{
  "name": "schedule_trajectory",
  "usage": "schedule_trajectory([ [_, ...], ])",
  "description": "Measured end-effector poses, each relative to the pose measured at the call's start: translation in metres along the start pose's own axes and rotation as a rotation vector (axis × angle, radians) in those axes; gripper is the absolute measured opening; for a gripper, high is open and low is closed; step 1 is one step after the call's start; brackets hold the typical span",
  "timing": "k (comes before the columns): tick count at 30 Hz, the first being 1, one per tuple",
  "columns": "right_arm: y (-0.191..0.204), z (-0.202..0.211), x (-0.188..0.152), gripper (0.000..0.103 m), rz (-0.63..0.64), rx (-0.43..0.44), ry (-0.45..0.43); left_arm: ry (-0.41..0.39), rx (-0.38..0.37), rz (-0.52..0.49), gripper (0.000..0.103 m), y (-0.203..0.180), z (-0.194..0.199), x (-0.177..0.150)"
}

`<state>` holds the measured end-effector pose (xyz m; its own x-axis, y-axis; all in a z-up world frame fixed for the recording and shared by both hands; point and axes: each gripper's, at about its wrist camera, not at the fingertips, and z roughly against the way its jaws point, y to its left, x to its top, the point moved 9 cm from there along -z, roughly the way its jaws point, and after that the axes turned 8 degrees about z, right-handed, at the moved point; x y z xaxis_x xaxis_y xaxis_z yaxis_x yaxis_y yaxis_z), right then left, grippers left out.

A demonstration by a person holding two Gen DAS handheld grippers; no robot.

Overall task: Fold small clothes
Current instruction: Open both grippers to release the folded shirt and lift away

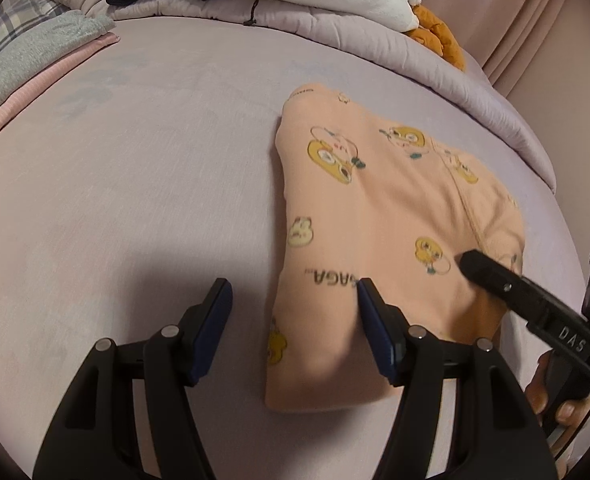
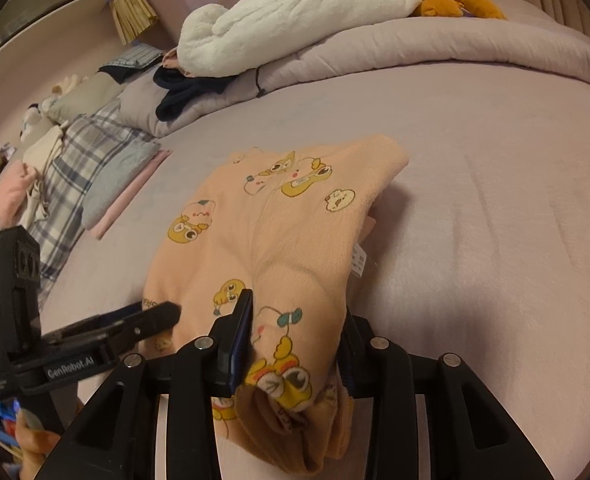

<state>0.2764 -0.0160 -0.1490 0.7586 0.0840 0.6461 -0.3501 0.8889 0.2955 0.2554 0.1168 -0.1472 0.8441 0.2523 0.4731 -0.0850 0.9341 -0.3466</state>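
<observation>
While the left gripper [image 1: 295,296] gapes, the right gripper [image 2: 295,332] pinches the peach garment [image 2: 279,240].

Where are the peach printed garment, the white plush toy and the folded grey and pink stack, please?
peach printed garment [image 1: 399,216]: left wrist view, middle panel.
white plush toy [image 2: 295,20]: right wrist view, body.
folded grey and pink stack [image 1: 27,64]: left wrist view, grey top layer.

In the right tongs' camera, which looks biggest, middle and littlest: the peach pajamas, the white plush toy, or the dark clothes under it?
1. Peach pajamas, though they lie nearest the camera, which swells them.
2. White plush toy, farther back, so its true size could match or beat the pajamas.
3. Dark clothes, clearly smallest, partly tucked under the plush.
</observation>
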Motion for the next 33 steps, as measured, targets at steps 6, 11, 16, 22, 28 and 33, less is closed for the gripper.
schedule_trajectory([
  [6, 0.002, 0.003, -0.003, 0.038, 0.028, -0.026, 0.0, -0.002, 0.015, -0.006, 0.065, 0.002, 0.003, -0.009],
  [11, 0.002, 0.004, -0.006, 0.04, 0.033, -0.035, 0.004, -0.008, 0.034, -0.021, 0.065, 0.0, 0.005, -0.014],
  [16, 0.002, 0.008, -0.014, 0.04, 0.042, -0.045, 0.015, -0.01, 0.047, -0.024, 0.065, 0.0, 0.007, -0.018],
  [22, 0.003, 0.016, -0.019, 0.04, 0.073, -0.085, 0.022, -0.021, 0.075, -0.04, 0.065, -0.002, 0.015, -0.026],
  [28, 0.012, 0.028, -0.025, 0.04, 0.118, -0.112, 0.016, -0.022, 0.104, -0.065, 0.072, -0.003, 0.026, -0.038],
  [33, 0.021, 0.039, -0.028, 0.04, 0.152, -0.124, 0.006, -0.041, 0.089, -0.072, 0.081, -0.004, 0.042, -0.045],
])
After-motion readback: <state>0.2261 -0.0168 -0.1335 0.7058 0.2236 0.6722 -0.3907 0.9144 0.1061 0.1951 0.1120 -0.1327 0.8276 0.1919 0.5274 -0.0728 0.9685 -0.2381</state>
